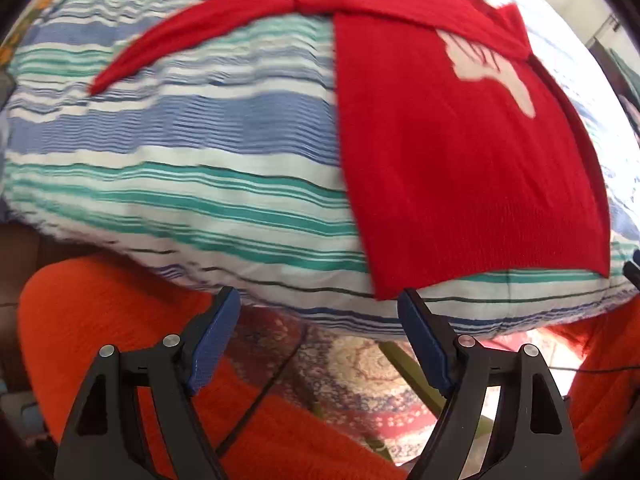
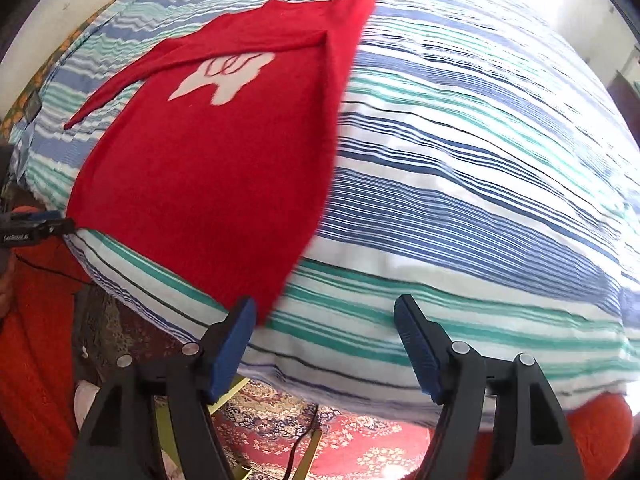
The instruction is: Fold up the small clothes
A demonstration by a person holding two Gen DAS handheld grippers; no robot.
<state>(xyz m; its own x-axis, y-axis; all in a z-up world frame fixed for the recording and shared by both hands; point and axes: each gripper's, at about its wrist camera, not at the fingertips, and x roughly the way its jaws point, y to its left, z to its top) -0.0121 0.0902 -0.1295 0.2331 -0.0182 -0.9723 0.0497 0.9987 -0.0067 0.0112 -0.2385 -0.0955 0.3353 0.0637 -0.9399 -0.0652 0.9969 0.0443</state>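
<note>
A small red sweater with a white print lies flat on a striped blue, green and white bedsheet. One sleeve stretches out to the left; the other side is folded in over the body. My left gripper is open and empty, just in front of the sweater's bottom hem at the bed's near edge. In the right wrist view the sweater lies to the left, and my right gripper is open and empty at its lower right corner. The left gripper shows at the left edge there.
The bed edge runs close in front of both grippers. Below it is a patterned red rug, a black cable and a yellow-green frame. The person's orange clothing fills the lower corners.
</note>
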